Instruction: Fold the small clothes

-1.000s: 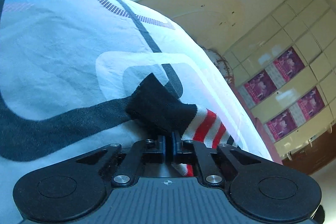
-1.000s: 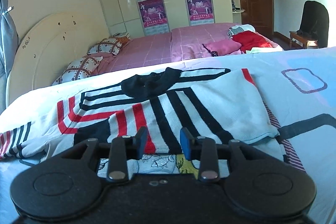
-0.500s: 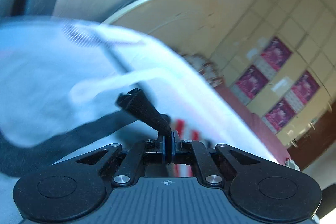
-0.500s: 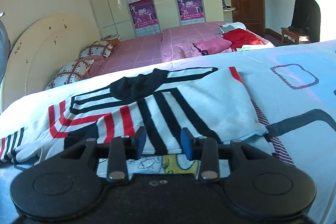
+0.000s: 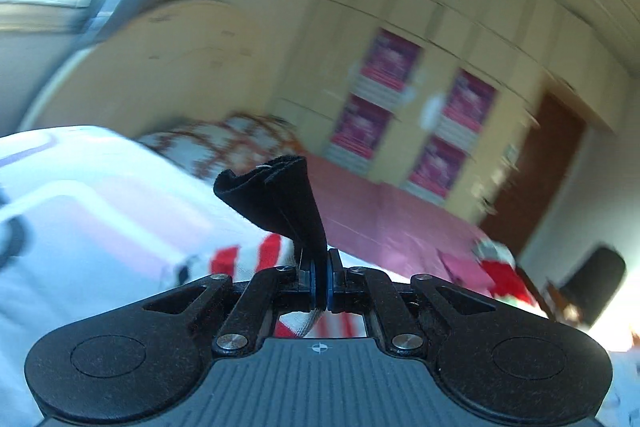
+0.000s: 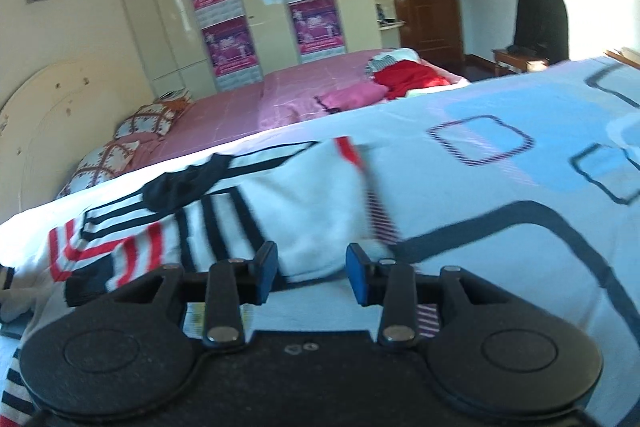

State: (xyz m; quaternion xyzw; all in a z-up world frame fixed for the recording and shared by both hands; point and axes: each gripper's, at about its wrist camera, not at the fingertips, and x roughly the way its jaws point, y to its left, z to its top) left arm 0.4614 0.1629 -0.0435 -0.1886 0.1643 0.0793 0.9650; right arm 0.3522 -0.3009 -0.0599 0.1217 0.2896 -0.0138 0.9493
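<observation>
Sleeve cuff lifted off the bed, ready to fold inward.

One striped sweater lies spread on the near bed. Its black cuff, flat on the cover a second ago, now stands raised, pinched between the pressed-together jaws of the left gripper. The right gripper, spread with nothing between its jaws, has shifted toward the hem. Two beds, two grippers, four wardrobe posters.

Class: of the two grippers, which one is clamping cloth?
The left gripper: its jaws are shut on the sweater's black cuff. The right gripper is open with nothing between its jaws.
</observation>
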